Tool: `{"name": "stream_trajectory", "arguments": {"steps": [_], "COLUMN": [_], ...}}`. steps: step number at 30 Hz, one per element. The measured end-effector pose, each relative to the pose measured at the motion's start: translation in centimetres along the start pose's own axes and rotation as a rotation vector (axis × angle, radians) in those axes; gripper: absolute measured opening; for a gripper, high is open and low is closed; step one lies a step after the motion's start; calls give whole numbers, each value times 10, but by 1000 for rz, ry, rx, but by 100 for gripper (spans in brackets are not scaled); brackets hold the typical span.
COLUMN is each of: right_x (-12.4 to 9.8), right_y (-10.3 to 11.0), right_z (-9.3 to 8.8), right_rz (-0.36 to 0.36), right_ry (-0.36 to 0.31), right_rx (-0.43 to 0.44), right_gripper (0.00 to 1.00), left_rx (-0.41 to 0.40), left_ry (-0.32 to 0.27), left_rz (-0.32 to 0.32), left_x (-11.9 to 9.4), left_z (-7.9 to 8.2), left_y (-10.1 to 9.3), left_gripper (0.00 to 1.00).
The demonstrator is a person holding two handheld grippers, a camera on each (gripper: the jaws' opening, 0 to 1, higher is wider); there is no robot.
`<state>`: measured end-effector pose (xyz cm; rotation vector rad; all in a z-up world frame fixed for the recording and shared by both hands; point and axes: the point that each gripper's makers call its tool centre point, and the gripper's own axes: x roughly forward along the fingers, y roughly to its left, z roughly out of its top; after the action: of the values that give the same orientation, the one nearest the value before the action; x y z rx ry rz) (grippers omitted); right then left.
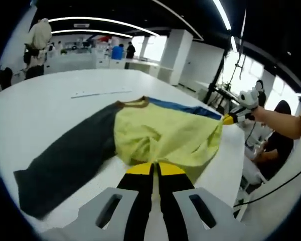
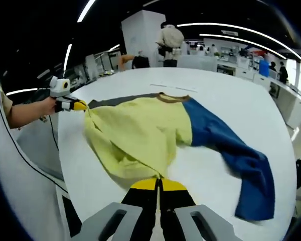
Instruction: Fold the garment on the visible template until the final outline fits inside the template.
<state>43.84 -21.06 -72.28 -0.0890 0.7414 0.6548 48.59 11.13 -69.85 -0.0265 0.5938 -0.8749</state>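
Garment [image 1: 160, 133] hem hidden under hand-held gripper [image 1: 153, 168] tips; blue sleeve [image 1: 178, 107] mostly folded behind.

Left gripper [image 1: 154, 168], right gripper [image 2: 159, 184]: black jaws, yellow tips; grey slotted mounts

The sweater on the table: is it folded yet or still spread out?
Mostly spread: the sweater has its blue sleeve and dark sleeve stretched outward; only the hem is bunched.

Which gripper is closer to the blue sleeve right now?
The right gripper. It grips the yellow hem on the side where the blue sleeve lies; the left gripper grips the hem on the dark sleeve side.
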Motion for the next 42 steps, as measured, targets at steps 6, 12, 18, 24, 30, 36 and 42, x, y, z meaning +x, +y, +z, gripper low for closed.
{"name": "stream_trajectory", "arguments": {"steps": [6, 12, 18, 24, 30, 36, 42], "right_x": [-8, -16, -18, -21, -26, -32, -36], "right_y": [4, 11, 21, 30, 42, 47, 53], "right_z": [-11, -18, -29, -37, -47, -52, -58], "right_rz": [13, 25, 44, 63, 90, 104, 135], "right_ry": [11, 15, 30, 36, 52, 45, 30], "right_rx": [2, -7, -22, -19, -60, -78, -105], "right_gripper": [0, 0, 0, 0, 0, 0, 0], "left_rx": [4, 2, 0, -3, -15, -28, -16], "left_ry": [0, 6, 21, 41, 48, 54, 62], "left_rz": [-21, -37, -44, -49, -49, -58, -77], "left_x": [-6, -14, -20, -28, -35, -41, -46], "left_z": [-3, -11, -23, -35, -44, -52, -61], "left_y": [-7, -18, -28, -35, -38, -40, -46], "left_gripper": [0, 0, 0, 0, 0, 0, 0]}}
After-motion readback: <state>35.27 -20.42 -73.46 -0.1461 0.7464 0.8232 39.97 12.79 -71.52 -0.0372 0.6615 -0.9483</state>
